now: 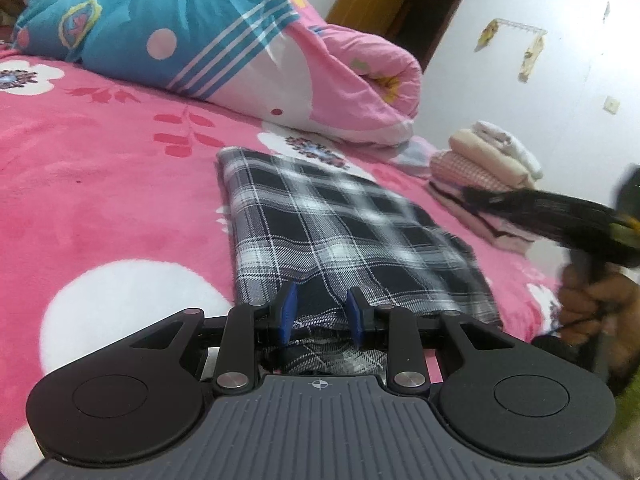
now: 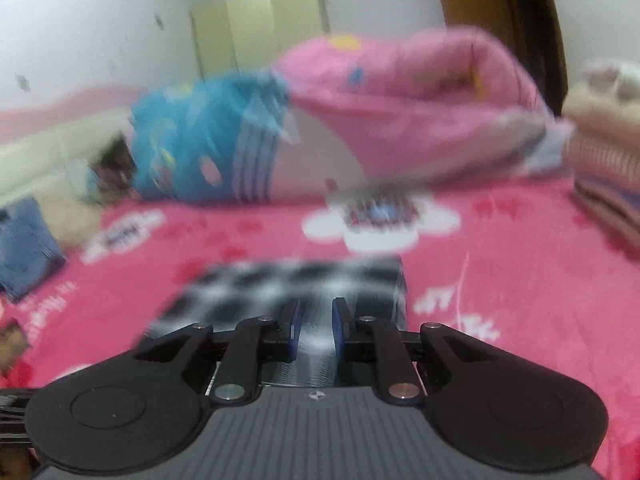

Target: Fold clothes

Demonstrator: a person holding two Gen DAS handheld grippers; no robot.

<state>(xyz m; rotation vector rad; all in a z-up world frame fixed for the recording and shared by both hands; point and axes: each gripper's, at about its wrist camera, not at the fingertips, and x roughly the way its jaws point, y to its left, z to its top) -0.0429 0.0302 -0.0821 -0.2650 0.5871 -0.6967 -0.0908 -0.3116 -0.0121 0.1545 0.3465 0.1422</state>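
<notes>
A folded black-and-white plaid garment (image 1: 340, 236) lies on the pink flowered bed cover (image 1: 100, 184). My left gripper (image 1: 320, 308) is at its near edge, jaws partly open with plaid cloth lying between the blue pads. The right wrist view is blurred: my right gripper (image 2: 316, 320) is over the near end of the same plaid garment (image 2: 288, 284), jaws partly open with cloth between them. The right gripper (image 1: 580, 220) also shows blurred at the right edge of the left wrist view, held by a hand.
A rolled blue and pink quilt (image 1: 224, 48) lies across the back of the bed. A stack of folded clothes (image 1: 488, 172) sits at the right. Folded blue jeans (image 2: 24, 244) lie at the left. A wooden door (image 1: 400, 12) stands behind.
</notes>
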